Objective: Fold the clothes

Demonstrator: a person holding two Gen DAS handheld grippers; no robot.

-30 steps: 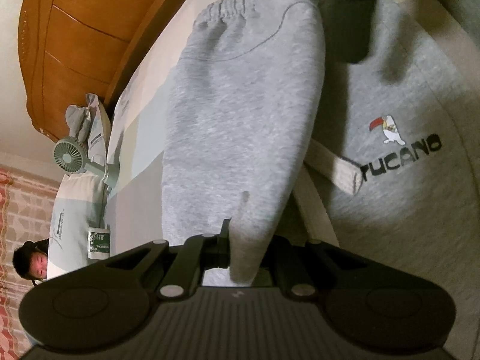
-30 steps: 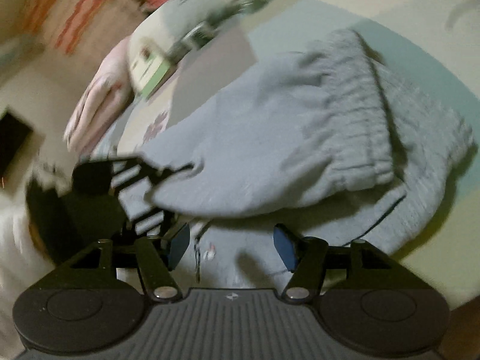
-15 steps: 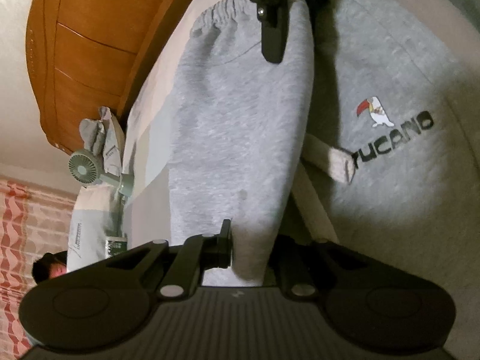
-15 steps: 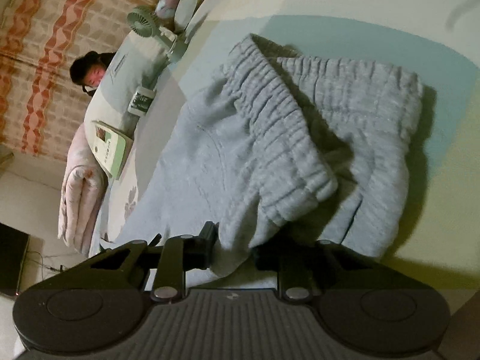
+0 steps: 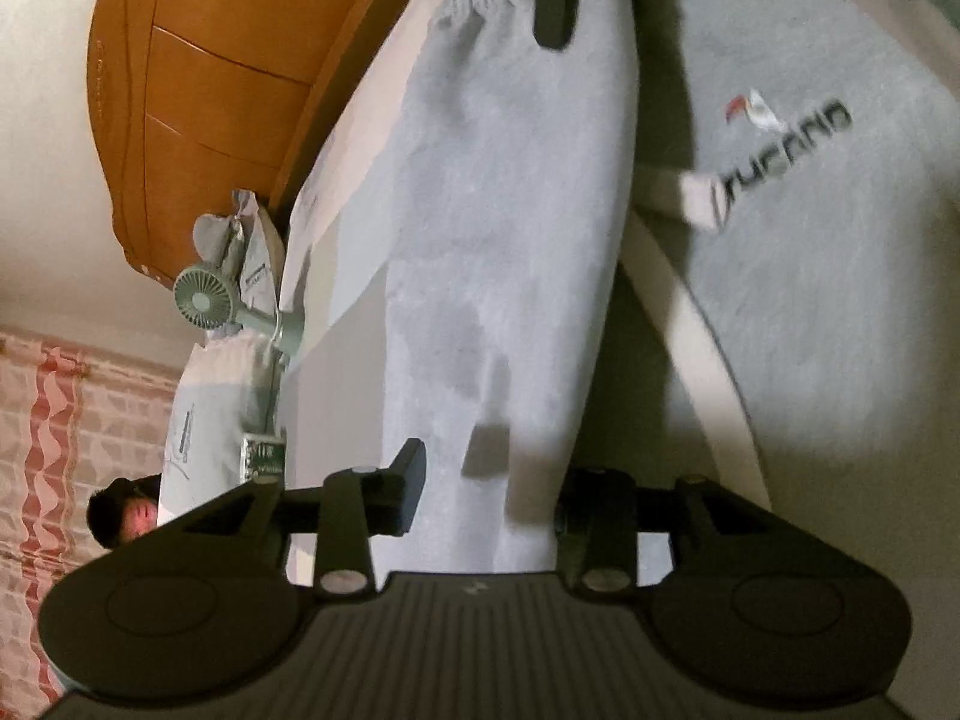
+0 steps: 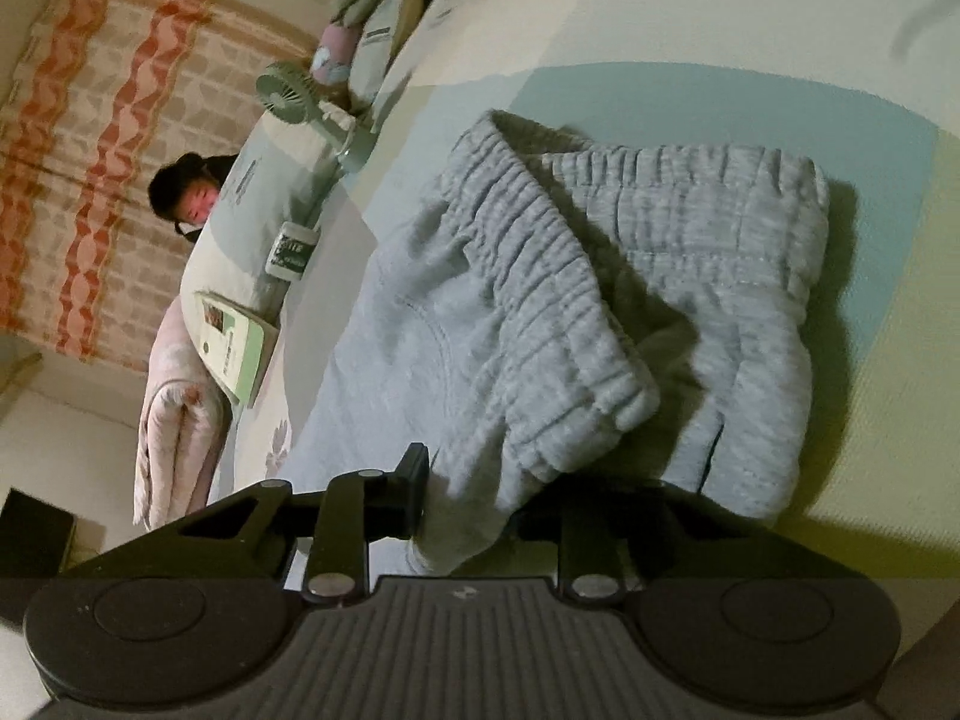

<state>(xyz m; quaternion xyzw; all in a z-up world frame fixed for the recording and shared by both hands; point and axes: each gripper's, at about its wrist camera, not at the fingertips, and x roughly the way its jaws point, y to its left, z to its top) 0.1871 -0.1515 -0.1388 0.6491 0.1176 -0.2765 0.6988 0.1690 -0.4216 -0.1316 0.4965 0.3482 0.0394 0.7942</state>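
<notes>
The grey sweatpants (image 5: 510,228) lie lengthwise on the bed (image 6: 690,18), 1 leg stacked over the other so both ends line up for the next fold. The left tool (image 5: 489,495) has just been opening: its jaws straddle the hem end, the left pad clear of the cloth, which reads as a release. The right tool (image 6: 480,507), jaws partly closed after a slight reopening, pinches the folded-over waistband (image 6: 540,300) edge, apparently to keep that end in place; a logo sweatshirt (image 5: 840,228) lies beside.
</notes>
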